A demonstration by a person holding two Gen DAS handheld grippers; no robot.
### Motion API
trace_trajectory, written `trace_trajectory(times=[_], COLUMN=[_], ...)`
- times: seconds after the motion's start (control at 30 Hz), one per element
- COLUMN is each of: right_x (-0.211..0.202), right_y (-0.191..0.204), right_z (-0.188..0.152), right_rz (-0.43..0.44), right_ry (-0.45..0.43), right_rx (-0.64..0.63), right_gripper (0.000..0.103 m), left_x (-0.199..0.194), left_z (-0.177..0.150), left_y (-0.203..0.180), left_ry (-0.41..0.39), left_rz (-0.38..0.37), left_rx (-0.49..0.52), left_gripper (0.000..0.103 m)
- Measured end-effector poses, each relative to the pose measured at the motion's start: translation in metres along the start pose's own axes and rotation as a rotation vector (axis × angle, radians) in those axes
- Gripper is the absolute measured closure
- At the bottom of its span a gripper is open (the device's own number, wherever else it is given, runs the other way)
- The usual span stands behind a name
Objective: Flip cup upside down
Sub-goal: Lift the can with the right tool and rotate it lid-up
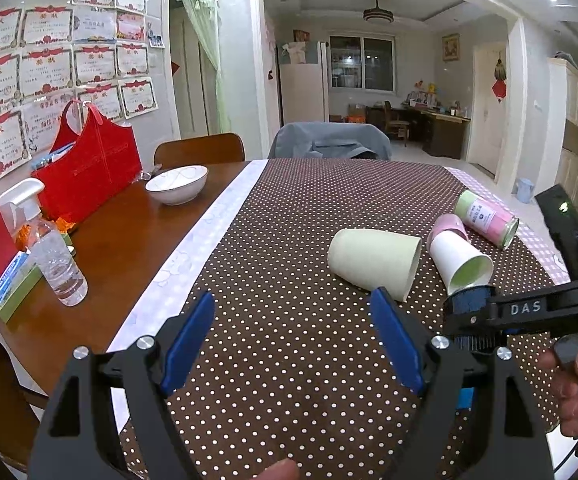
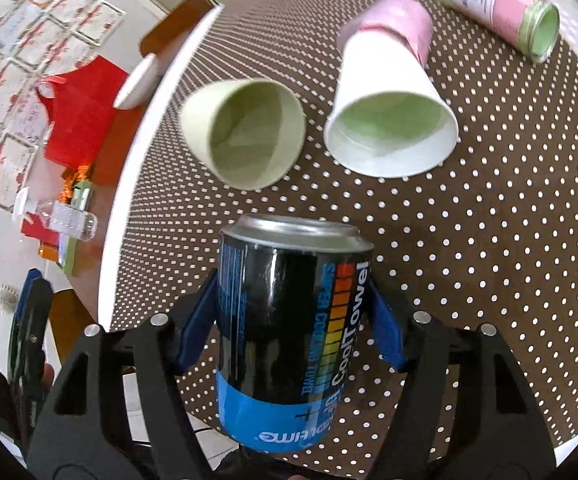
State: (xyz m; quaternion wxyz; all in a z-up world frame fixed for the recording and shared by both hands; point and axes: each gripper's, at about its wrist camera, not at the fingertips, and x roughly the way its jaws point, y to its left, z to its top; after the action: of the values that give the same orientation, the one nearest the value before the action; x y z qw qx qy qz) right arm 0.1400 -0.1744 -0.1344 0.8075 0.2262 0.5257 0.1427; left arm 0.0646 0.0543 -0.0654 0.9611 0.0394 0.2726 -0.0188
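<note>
A pale green cup (image 1: 373, 260) lies on its side on the polka-dot tablecloth (image 1: 289, 220); it also shows in the right wrist view (image 2: 245, 132), mouth toward the camera. A white cup (image 1: 459, 260) (image 2: 389, 120) lies beside it, nested with a pink cup (image 1: 447, 226) (image 2: 401, 20). My left gripper (image 1: 295, 340) is open and empty, just short of the pale green cup. My right gripper (image 2: 293, 316) is shut on a black and blue can (image 2: 289, 336), held tilted above the cloth; the can (image 1: 469, 304) and right gripper show at right in the left wrist view.
A pink and green canister (image 1: 487, 218) (image 2: 493, 0) lies on its side behind the cups. On the bare wood at left stand a white bowl (image 1: 177, 184), a water bottle (image 1: 59, 264), a red bag (image 1: 89, 172) and a box of packets (image 1: 5, 280). Chairs stand behind the table.
</note>
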Motion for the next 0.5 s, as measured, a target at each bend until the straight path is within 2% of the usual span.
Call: trace_trajectory(times=[0.27,0.5], right_x=[-0.031,-0.067], right_y=[-0.004,-0.001], right_z=[-0.014,-0.026], right_rz=[0.040,0.024], right_ry=[-0.116,-0.245], right_rx=[-0.038,-0.105], right_gripper=[0.036,0.036], left_x=[-0.019,-0.034], left_z=[-0.003,0.000], left_y=[-0.006,-0.009], left_ry=[-0.023,-0.047], left_rz=[0.014,0.036], left_rx=[0.009,0.006], left_gripper=[0.024,0.024])
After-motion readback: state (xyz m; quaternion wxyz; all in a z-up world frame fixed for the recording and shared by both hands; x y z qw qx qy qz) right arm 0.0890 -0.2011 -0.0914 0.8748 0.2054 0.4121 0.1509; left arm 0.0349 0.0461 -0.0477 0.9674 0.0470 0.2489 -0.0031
